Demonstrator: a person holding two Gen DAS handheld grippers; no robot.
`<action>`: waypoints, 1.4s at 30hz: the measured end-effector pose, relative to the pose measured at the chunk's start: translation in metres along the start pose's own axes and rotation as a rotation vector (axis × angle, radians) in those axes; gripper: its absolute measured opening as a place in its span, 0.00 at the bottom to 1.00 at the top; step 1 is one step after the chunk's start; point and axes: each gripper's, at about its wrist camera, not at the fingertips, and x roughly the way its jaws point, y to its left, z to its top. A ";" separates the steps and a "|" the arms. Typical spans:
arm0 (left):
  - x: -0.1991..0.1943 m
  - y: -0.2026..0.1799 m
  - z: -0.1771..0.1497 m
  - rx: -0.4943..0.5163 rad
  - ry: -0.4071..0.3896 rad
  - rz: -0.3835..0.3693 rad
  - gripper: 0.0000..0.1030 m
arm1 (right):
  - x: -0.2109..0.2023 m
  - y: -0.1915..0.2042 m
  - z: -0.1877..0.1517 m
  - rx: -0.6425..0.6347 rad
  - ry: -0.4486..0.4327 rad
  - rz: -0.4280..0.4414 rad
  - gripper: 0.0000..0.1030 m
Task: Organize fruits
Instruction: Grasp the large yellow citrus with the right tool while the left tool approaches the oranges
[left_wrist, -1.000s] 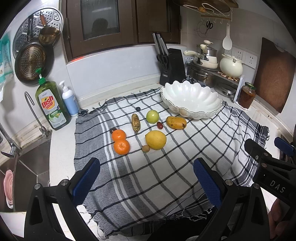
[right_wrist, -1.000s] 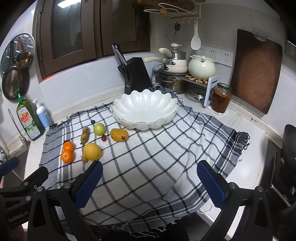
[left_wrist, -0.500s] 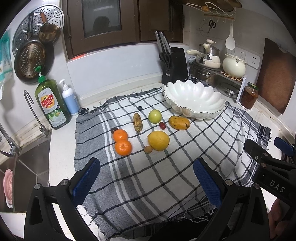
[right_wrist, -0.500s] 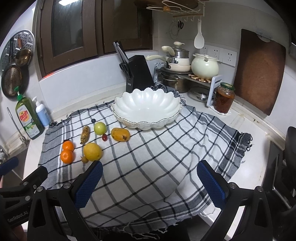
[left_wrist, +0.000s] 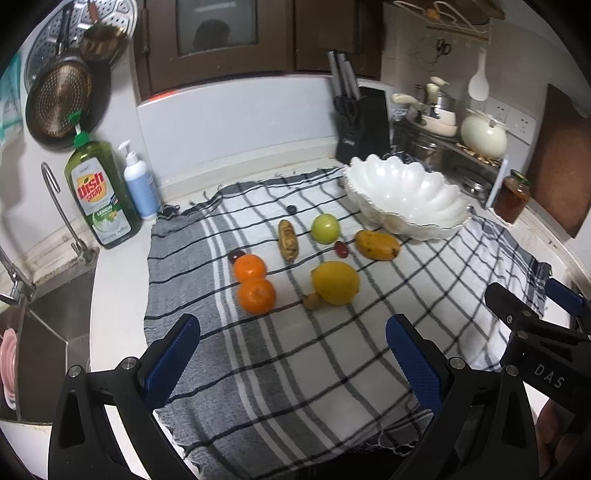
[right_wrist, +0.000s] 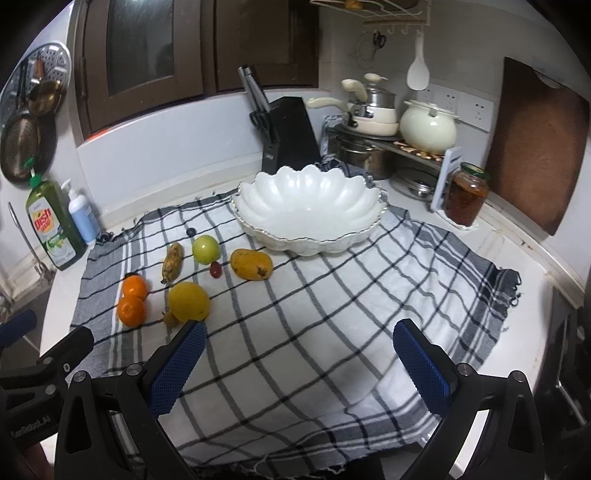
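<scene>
Fruit lies loose on a checked cloth (left_wrist: 332, 362): two oranges (left_wrist: 256, 295), a lemon (left_wrist: 335, 282), a mango (left_wrist: 376, 244), a green apple (left_wrist: 325, 228), a small brown banana (left_wrist: 288, 243), a red grape (left_wrist: 341, 249) and a small brown fruit (left_wrist: 311, 301). An empty white scalloped bowl (left_wrist: 406, 195) stands at the back right. My left gripper (left_wrist: 291, 347) hangs open before the oranges and lemon. My right gripper (right_wrist: 299, 350) is open too, nearer than the bowl (right_wrist: 310, 210), with the lemon (right_wrist: 189, 301) just beyond its left finger. Neither holds anything.
A green dish soap bottle (left_wrist: 98, 192) and a white pump bottle (left_wrist: 140, 184) stand by the sink (left_wrist: 40, 325) at the left. A black knife block (left_wrist: 362, 125), pots on a rack (right_wrist: 388, 147), a jar (right_wrist: 465, 194) and a cutting board (right_wrist: 535, 147) line the back right.
Both grippers have moved forward over the cloth, so the fruit and the bowl look nearer. Both stay open and no fruit has moved.
</scene>
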 end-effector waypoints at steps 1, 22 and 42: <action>0.005 0.004 0.001 -0.010 0.007 0.002 0.99 | 0.005 0.005 0.001 -0.007 0.008 0.004 1.00; 0.078 0.075 0.007 -0.120 0.076 0.054 0.99 | 0.089 0.091 0.018 -0.109 0.110 0.108 1.00; 0.130 0.110 0.003 -0.149 0.125 0.095 0.99 | 0.160 0.136 0.016 -0.173 0.209 0.097 0.98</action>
